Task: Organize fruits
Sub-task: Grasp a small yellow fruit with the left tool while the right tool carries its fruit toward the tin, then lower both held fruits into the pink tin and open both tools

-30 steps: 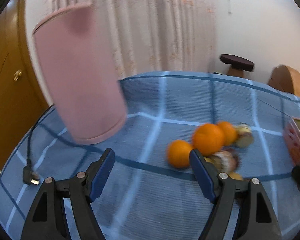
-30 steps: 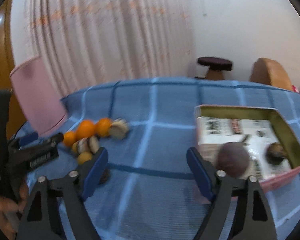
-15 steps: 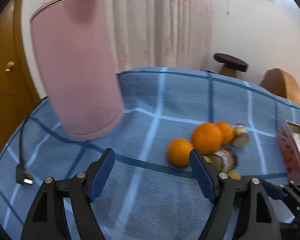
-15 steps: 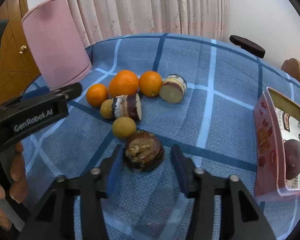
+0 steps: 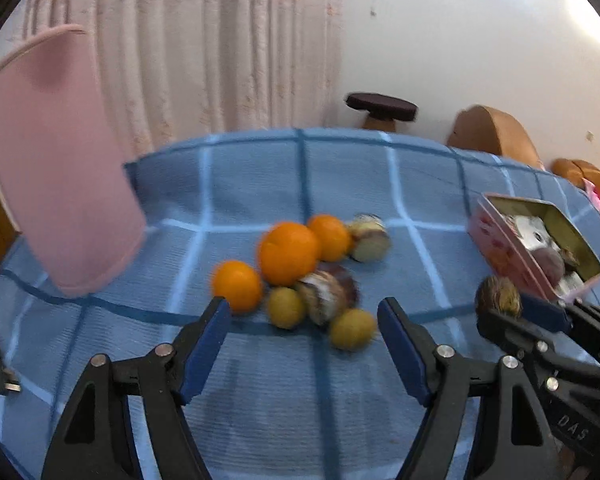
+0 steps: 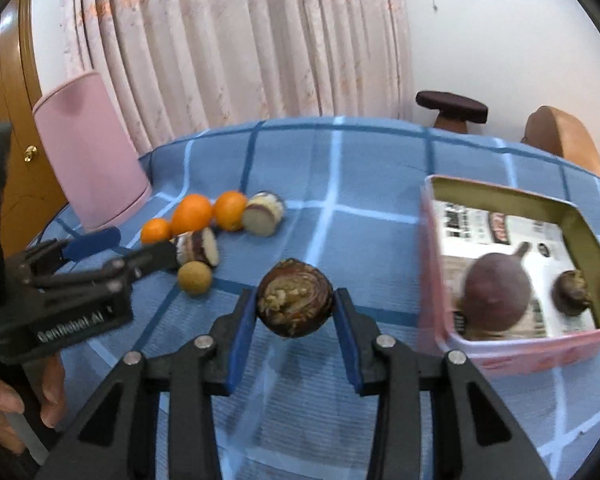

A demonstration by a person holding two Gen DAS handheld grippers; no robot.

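The right claw (image 6: 296,307) grips the brown fruit (image 6: 295,298); carry it level over the tin (image 6: 428,264), release low; the left claw (image 5: 304,320), empty, has just been narrowing.

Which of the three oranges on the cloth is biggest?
The middle orange, wedged between the two smaller ones, stands clearly taller and wider.

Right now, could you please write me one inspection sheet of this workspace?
Surface: blue checked tablecloth.
Job's things: three oranges, two small yellow fruits, cut dark fruit halves; pink metal tin holds two dark fruits.
Clutter: pink cylinder.
Grippers: right gripper just closed on brown cut fruit; left gripper open, closing, nothing between.
Cables: black plug.
Surroundings: curtain, stool.
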